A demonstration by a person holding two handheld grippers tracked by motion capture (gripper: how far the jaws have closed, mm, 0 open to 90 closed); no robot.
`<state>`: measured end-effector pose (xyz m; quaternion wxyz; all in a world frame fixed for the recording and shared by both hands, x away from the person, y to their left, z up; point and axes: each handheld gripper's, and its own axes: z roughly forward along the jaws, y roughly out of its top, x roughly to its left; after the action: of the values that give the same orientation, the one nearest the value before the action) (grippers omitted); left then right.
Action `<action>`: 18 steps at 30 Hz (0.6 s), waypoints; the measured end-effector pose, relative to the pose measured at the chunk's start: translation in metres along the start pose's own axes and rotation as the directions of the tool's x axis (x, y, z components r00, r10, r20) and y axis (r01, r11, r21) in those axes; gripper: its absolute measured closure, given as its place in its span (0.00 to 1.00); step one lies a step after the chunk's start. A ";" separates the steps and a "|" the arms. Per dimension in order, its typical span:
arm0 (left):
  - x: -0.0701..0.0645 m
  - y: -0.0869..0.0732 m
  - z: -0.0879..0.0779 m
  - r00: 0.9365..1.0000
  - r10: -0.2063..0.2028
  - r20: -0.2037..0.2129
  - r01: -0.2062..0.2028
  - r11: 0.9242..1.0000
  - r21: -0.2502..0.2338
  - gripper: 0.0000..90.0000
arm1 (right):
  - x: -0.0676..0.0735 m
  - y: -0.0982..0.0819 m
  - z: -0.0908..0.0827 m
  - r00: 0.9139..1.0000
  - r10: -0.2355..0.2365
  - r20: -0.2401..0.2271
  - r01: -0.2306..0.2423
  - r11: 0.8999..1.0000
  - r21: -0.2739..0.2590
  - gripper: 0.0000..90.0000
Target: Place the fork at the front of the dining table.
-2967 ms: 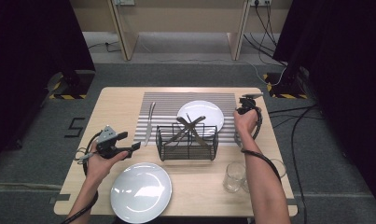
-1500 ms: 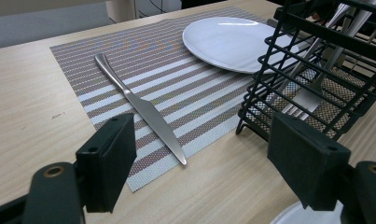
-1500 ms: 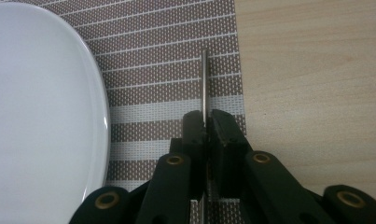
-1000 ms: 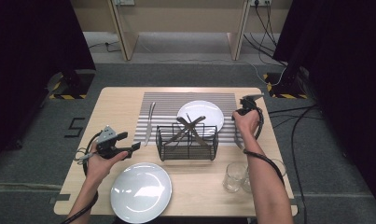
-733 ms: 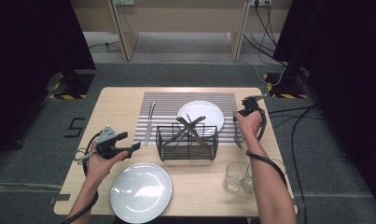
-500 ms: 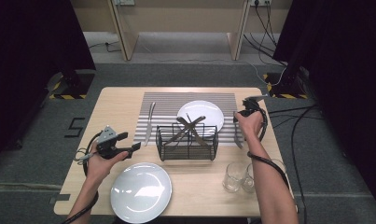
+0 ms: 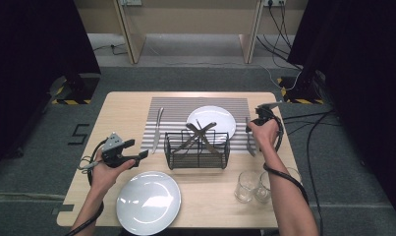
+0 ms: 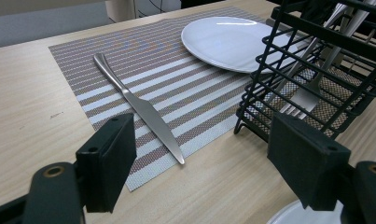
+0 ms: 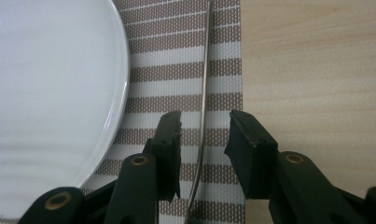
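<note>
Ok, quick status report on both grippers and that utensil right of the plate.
Right gripper open, fingers straddling the utensil, not pressing. Left gripper open, empty, short of the knife. Plate close beside.

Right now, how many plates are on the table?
2. One white plate lies on the striped placemat behind the wire basket; the other plate sits on bare wood at the near edge, by the left hand.
</note>
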<state>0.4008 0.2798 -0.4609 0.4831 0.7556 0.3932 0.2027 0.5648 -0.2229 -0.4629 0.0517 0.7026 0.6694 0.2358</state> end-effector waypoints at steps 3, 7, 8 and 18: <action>0.000 0.000 0.000 1.000 0.000 0.000 0.000 1.000 0.000 0.26 | 0.002 -0.004 -0.002 1.000 -0.011 -0.008 0.011 1.000 0.022 0.72; 0.000 -0.001 0.001 1.000 -0.002 0.000 0.002 1.000 0.001 0.26 | 0.004 -0.009 -0.006 0.999 -0.037 -0.010 0.038 0.998 0.048 0.72; 0.000 -0.001 0.001 1.000 -0.003 0.001 0.003 1.000 0.000 0.26 | 0.005 -0.010 -0.007 0.999 -0.039 -0.014 0.039 0.998 0.055 0.72; 0.000 -0.001 0.001 1.000 -0.003 0.001 0.003 1.000 0.000 0.26 | 0.010 -0.024 -0.016 0.998 -0.067 -0.021 0.069 0.991 0.112 0.75</action>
<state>0.4011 0.2797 -0.4617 0.4834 0.7552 0.3942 0.2016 0.5364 -0.2149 -0.4557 0.0145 0.6792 0.7055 0.2020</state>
